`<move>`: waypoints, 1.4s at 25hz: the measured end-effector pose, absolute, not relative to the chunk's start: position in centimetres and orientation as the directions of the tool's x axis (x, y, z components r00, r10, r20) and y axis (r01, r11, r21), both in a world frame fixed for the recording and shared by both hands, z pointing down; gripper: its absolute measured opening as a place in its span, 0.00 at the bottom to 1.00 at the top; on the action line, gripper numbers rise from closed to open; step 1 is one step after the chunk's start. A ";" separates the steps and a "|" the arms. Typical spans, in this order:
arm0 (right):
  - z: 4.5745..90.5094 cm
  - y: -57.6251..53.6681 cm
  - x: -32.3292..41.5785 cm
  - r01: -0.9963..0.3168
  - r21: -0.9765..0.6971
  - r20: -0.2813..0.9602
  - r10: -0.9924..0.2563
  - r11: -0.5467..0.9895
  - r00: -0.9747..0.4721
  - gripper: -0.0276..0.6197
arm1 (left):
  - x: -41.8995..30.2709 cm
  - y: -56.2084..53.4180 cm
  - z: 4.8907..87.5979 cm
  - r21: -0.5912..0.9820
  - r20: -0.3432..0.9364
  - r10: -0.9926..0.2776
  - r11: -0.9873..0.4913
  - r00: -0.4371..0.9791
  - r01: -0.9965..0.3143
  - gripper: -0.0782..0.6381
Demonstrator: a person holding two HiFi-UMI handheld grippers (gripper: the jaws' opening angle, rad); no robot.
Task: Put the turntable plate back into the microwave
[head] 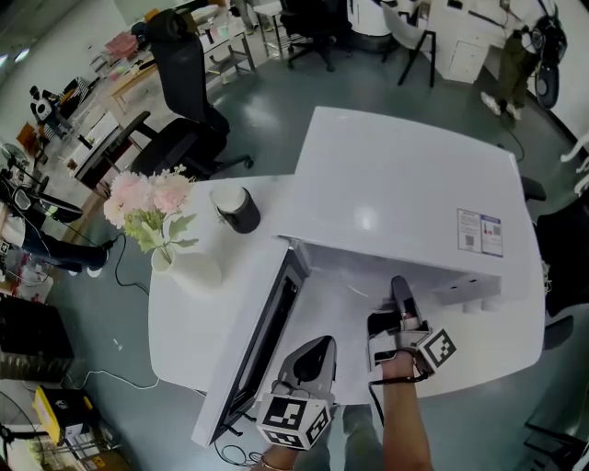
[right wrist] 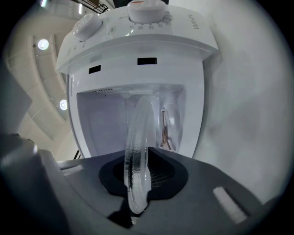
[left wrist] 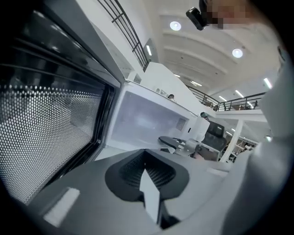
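Note:
The white microwave (head: 396, 184) stands on the table with its door (head: 262, 340) swung open to the left. My right gripper (head: 398, 308) is shut on the rim of the clear glass turntable plate (right wrist: 138, 147) and holds it edge-on to the camera, at the mouth of the cavity (right wrist: 103, 124). The right gripper view is rolled, so the control knobs (right wrist: 144, 9) appear at the top. My left gripper (head: 315, 354) is shut with nothing in it, beside the inner face of the door (left wrist: 50, 133), facing the cavity (left wrist: 147, 121).
A vase of pink flowers (head: 152, 212) and a dark cup (head: 237, 209) stand on the white table (head: 184, 331) left of the microwave. A black office chair (head: 184, 101) and desks are on the floor beyond.

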State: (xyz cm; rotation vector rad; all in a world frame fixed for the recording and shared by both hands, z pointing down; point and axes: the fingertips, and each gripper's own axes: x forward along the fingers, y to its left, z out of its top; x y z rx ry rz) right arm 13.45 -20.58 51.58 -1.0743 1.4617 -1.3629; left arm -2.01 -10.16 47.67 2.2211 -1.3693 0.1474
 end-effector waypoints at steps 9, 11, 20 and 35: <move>52.1 -22.1 14.2 -0.061 -0.998 0.012 -0.967 0.004 -0.256 0.11 | -2.4 -11.1 47.8 0.365 0.360 -0.808 -0.338 0.467 -0.867 0.11; 52.2 -22.4 14.4 -0.059 -0.998 0.015 -0.968 -0.001 -0.249 0.11 | -2.4 -11.1 48.0 0.368 0.363 -0.806 -0.336 0.467 -0.867 0.11; 52.2 -23.8 14.7 -0.051 -0.999 0.030 -0.974 -0.019 -0.226 0.11 | -2.6 -11.6 48.4 0.375 0.370 -0.804 -0.329 0.465 -0.867 0.11; 52.2 -25.6 15.0 -0.050 -0.997 0.074 -0.980 -0.066 -0.183 0.11 | -2.4 -12.2 48.6 0.387 0.374 -0.802 -0.322 0.466 -0.864 0.11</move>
